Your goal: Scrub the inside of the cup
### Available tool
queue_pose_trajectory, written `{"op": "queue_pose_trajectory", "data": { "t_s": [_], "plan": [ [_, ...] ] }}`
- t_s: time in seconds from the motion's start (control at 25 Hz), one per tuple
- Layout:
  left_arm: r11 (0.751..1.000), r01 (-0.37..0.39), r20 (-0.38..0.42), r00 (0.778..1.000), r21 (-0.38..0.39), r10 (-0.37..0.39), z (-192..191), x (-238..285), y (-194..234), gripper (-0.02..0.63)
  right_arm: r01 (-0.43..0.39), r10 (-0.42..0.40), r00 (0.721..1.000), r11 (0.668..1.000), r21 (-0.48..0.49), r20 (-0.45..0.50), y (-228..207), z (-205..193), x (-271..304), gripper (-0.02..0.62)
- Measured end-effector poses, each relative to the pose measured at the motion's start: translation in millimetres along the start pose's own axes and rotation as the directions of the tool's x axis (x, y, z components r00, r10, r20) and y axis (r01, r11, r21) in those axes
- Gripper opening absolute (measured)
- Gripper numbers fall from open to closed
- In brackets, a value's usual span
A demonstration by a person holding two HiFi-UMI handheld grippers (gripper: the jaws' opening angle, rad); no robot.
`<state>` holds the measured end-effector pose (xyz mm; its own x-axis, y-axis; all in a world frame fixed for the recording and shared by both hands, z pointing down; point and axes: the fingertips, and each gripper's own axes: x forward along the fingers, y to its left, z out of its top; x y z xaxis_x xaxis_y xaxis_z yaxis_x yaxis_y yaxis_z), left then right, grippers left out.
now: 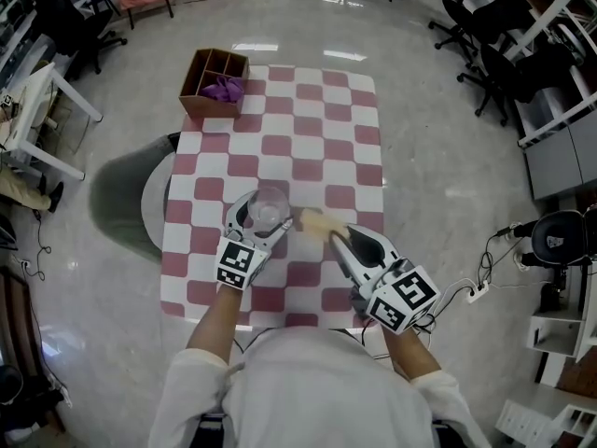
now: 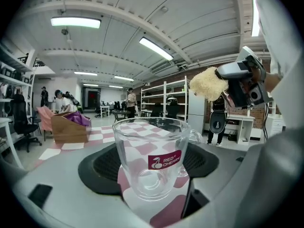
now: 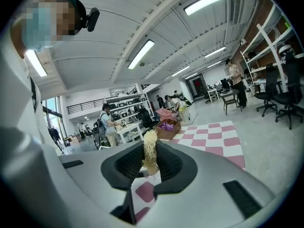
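A clear glass cup with a red label and a handle is held upright between the jaws of my left gripper, lifted above the checked table. My right gripper is shut on a pale yellow fibrous scrubber. The scrubber hangs just right of the cup and above its rim, outside it. The cup looks empty inside.
The table carries a red-and-white checked cloth. A brown divided box with purple cloth in it stands at the far left corner. A grey chair sits left of the table. Office chairs and desks ring the room.
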<state>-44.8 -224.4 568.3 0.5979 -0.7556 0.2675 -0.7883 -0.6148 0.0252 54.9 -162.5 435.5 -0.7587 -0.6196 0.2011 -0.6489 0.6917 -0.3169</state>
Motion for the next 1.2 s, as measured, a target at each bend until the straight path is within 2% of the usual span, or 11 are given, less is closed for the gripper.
{"op": "queue_pose_trajectory", "data": {
  "t_s": [0.52,1.04,1.2],
  "plan": [
    [0.998,-0.013,-0.073,0.997,-0.059,0.008,-35.4,18.3,7.0,0.374,0.028,-0.027,0.998,0.999,0.031,-0.049,-14.2,-18.5,0.2,0.087],
    [0.998,-0.025,-0.065,0.998,-0.062,0.021,-44.8,25.3,9.3,0.374,0.030,-0.027,0.998,0.999,0.041,-0.063,-20.3,-24.5,2.0,0.087],
    [0.999,-0.021,-0.058,0.998,-0.041,0.019,-46.1,25.3,8.0,0.374,0.028,-0.025,0.998,0.999,0.040,-0.062,-20.3,-24.6,3.9,0.087]
  ]
}}
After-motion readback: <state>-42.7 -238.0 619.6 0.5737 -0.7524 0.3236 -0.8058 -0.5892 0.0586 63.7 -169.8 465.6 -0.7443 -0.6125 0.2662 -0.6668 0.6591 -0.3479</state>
